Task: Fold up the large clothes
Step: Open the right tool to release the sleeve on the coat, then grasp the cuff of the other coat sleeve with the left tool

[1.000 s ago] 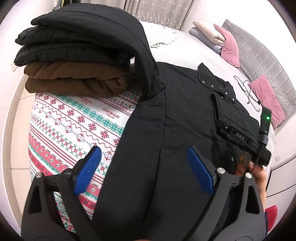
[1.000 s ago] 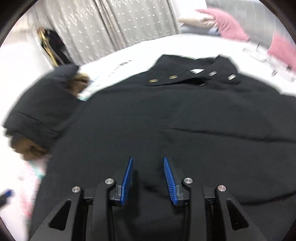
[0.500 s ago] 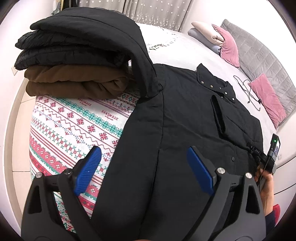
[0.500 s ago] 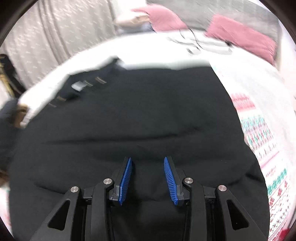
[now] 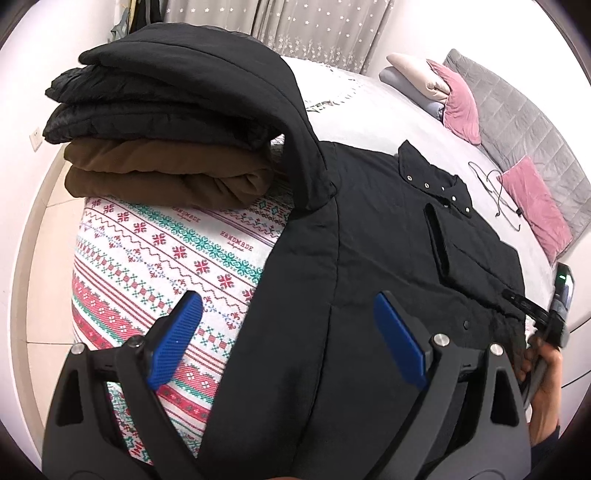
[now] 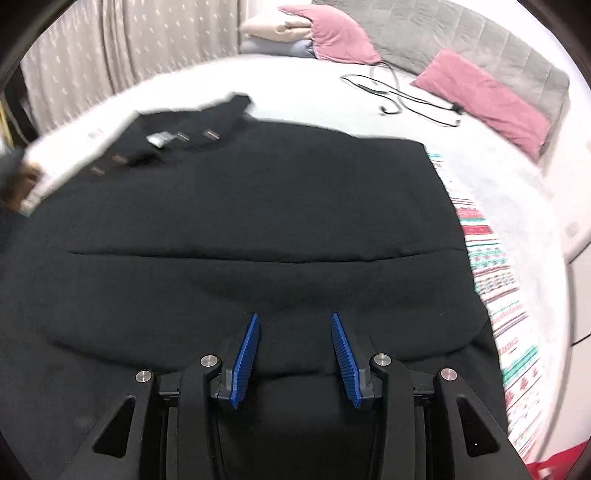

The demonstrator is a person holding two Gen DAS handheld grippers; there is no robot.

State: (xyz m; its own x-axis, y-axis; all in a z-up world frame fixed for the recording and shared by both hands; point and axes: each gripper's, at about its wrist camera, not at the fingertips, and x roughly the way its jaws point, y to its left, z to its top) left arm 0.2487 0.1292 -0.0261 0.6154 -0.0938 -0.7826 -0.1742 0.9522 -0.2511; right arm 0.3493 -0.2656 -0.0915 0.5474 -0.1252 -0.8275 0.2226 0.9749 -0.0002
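A large black jacket (image 5: pixel 369 258) lies spread on the bed, snap collar (image 5: pixel 436 184) toward the pillows. One black sleeve (image 5: pixel 295 122) runs up from it onto a stack of folded clothes. My left gripper (image 5: pixel 286 297) hovers wide open over the jacket's left edge, with nothing between its blue pads. In the right wrist view the jacket (image 6: pixel 258 221) fills the middle. My right gripper (image 6: pixel 294 317) hangs over its lower part, jaws opening; cloth lies below the gap and the pads press nothing. A hand (image 5: pixel 543 373) holds that gripper at the jacket's right edge.
Folded black and brown garments (image 5: pixel 166 147) are stacked at the bed's left corner on a patterned blanket (image 5: pixel 166 251). Pink pillows (image 6: pixel 480 96), a grey headboard (image 6: pixel 461 44) and a black cable (image 6: pixel 399 96) lie at the far end. Curtains (image 5: pixel 314 29) hang behind.
The right gripper has swung across the jacket toward its right edge, and its jaws stand slightly wider. The left gripper has hardly moved.
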